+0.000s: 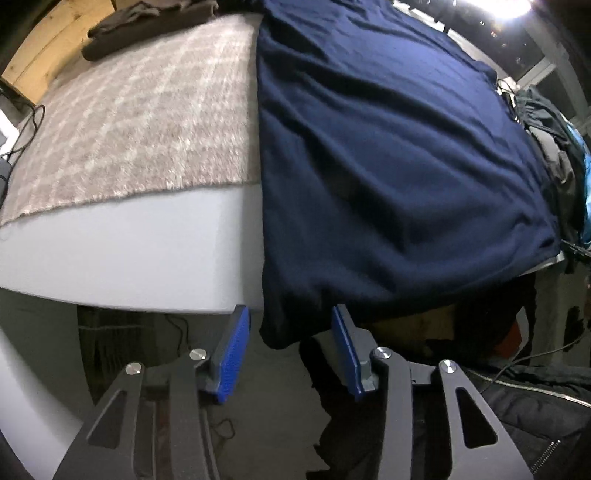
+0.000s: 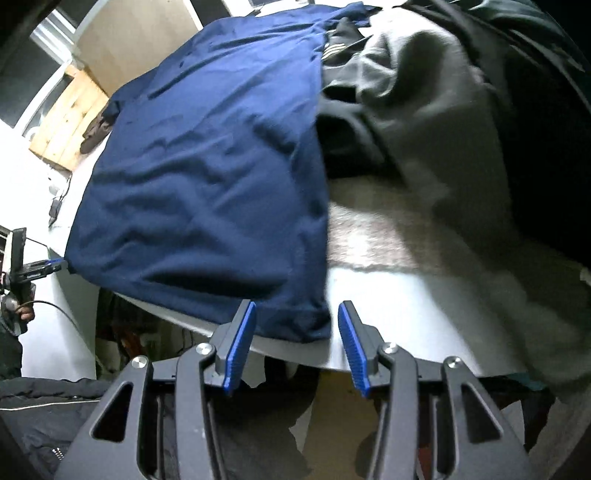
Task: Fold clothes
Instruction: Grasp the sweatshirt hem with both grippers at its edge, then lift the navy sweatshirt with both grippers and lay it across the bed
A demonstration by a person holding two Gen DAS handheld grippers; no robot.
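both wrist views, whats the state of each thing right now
navy garment: spread flat on the table, near hem hanging over the edge
left hand-held gripper: open, pads either side of the hanging corner, not pressing it
right hand-held gripper: open, at the other near corner
grey garment: crumpled, unfolded
brown garment: folded at the far end

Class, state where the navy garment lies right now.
The navy garment lies spread on the white table, over the beige rug, its near hem overhanging the edge.
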